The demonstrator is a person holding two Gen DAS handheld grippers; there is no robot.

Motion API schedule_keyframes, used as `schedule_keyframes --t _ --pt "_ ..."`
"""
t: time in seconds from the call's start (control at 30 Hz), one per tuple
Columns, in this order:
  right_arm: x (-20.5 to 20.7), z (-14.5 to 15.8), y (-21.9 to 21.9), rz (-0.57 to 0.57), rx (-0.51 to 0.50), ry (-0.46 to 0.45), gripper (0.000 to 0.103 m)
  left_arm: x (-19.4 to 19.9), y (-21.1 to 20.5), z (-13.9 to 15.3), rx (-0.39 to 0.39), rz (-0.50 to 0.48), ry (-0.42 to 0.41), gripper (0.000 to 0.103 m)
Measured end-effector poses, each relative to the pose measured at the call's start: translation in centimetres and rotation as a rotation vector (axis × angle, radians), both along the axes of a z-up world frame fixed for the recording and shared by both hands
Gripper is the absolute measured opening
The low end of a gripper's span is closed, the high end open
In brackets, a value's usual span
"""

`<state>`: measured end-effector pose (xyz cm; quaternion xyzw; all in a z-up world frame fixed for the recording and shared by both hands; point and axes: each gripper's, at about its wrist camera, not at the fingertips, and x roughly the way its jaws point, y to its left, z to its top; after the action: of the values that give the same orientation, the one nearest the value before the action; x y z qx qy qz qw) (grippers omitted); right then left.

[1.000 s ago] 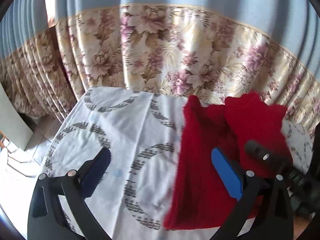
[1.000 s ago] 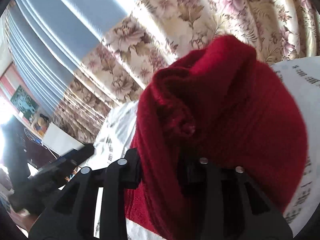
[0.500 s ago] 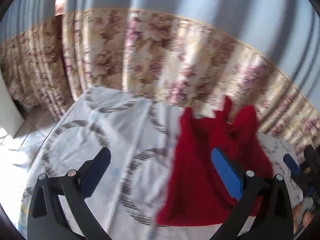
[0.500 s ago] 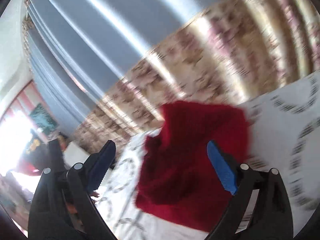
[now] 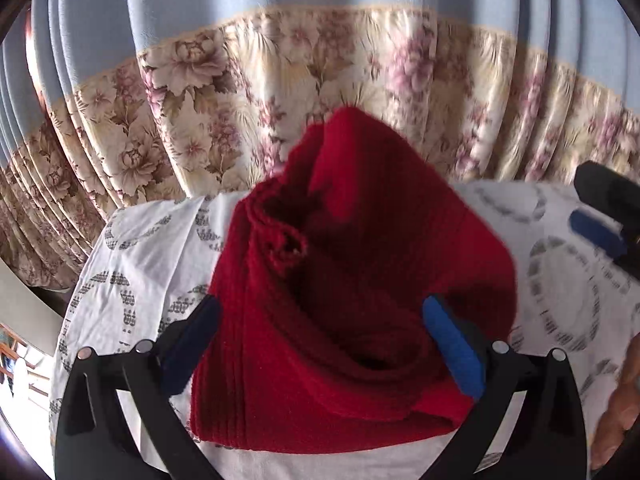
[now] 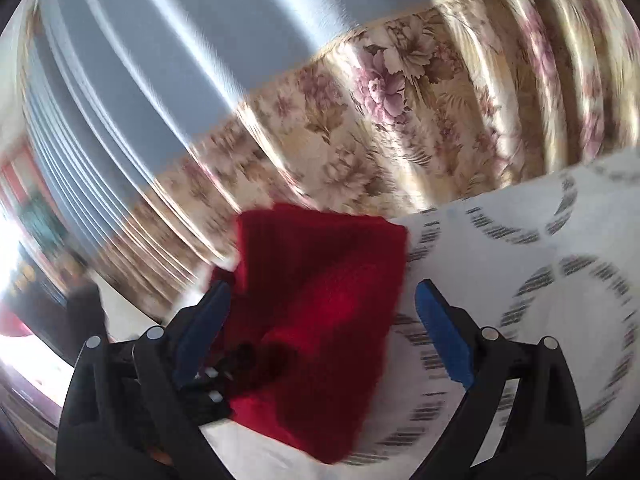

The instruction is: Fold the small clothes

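While both jaws stand apart, holding nothing, the scene reads as follows.

Left gripper point(image 5: 320, 344): jaws wide apart; the blue pads flank the near part of the garment, and whether they touch the knit cannot be told.

Right gripper point(image 6: 320, 328): jaws wide apart, empty; in the left wrist view it shows at the right edge point(image 5: 600, 220), apart from the garment, over the counter's right side.

Red knit garment point(image 5: 352, 280): lies bunched and partly folded on the counter; its far part rises in a hump toward the counter's back edge, and a rolled opening with a ribbed rim shows on its left side. In the right wrist view point(image 6: 320, 280) it looks roughly rectangular, though that view is blurred.

Counter point(image 5: 132, 248): covered by a white cloth printed with grey dotted rings.

Hand point(image 5: 624, 400): partly visible at the lower right edge, by the left gripper's frame.

Curtain point(image 5: 280, 92): hangs behind the back edge, blue above, floral below.
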<state>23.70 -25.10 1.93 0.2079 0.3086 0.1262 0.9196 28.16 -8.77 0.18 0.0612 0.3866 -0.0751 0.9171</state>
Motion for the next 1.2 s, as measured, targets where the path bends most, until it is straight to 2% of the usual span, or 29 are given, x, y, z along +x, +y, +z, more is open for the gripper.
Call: schedule_keyframes --t 0.03,0.07,0.1,0.17,0.27,0.37,0.47,0.67,0.83,0.87,0.9,0.97,1.07,1.1,1.13,1.2 --pt "-0.1 -0.1 0.4 -0.003 -0.038 0.005 0.094 0.2 0.2 -0.5 -0.005 0.005 0.012 0.084" --pt "0.0 -0.3 0.6 -0.010 -0.069 0.017 0.094 0.6 0.8 -1.1 -0.013 0.013 0.042 0.057" --pt "0.1 -0.5 0.7 -0.012 -0.072 0.023 0.094 1.0 1.4 -1.6 -0.025 0.031 0.069 0.048" --pt "0.2 -0.8 0.6 -0.001 -0.047 0.035 0.094 1.2 2.7 -2.0 -0.062 0.038 0.083 0.036" --pt "0.3 -0.9 0.5 -0.003 -0.052 0.036 0.094 1.1 3.6 -2.0 -0.075 0.012 0.092 0.027" --pt "0.2 -0.9 0.4 0.003 -0.046 0.037 0.094 0.8 4.7 -1.2 -0.115 -0.002 0.087 0.023" --pt "0.2 -0.8 0.3 -0.002 -0.042 0.036 0.094 0.5 5.7 -0.4 -0.095 0.003 0.064 0.019" --pt "0.2 -0.9 0.9 0.018 -0.051 0.042 0.094 0.7 8.6 -0.3 -0.085 0.049 0.078 0.019" --pt "0.4 -1.2 1.8 0.035 -0.065 0.050 0.094 1.7 10.5 -3.1 -0.021 0.067 0.164 0.020" --pt "0.5 -1.3 2.0 0.041 -0.070 0.052 0.094 1.8 11.1 -3.4 -0.027 0.085 0.172 0.021" --pt "0.5 -1.4 2.2 0.045 -0.076 0.056 0.094 1.9 11.5 -3.5 -0.036 0.097 0.178 0.024" --pt "0.6 -1.7 2.8 0.057 -0.087 0.062 0.094 2.0 12.3 -3.7 -0.026 0.130 0.173 0.047" --pt "0.7 -1.9 3.4 0.068 -0.098 0.070 0.094 1.8 12.7 -4.0 0.009 0.151 0.159 0.066" --pt "0.7 -2.0 3.6 0.072 -0.104 0.073 0.094 1.7 12.7 -4.0 0.032 0.151 0.159 0.069" --pt "0.7 -2.0 3.7 0.073 -0.107 0.074 0.095 1.6 12.7 -3.9 0.043 0.155 0.154 0.077" --pt "0.7 -2.2 3.9 0.079 -0.112 0.082 0.096 1.3 12.8 -3.8 0.054 0.147 0.158 0.080"
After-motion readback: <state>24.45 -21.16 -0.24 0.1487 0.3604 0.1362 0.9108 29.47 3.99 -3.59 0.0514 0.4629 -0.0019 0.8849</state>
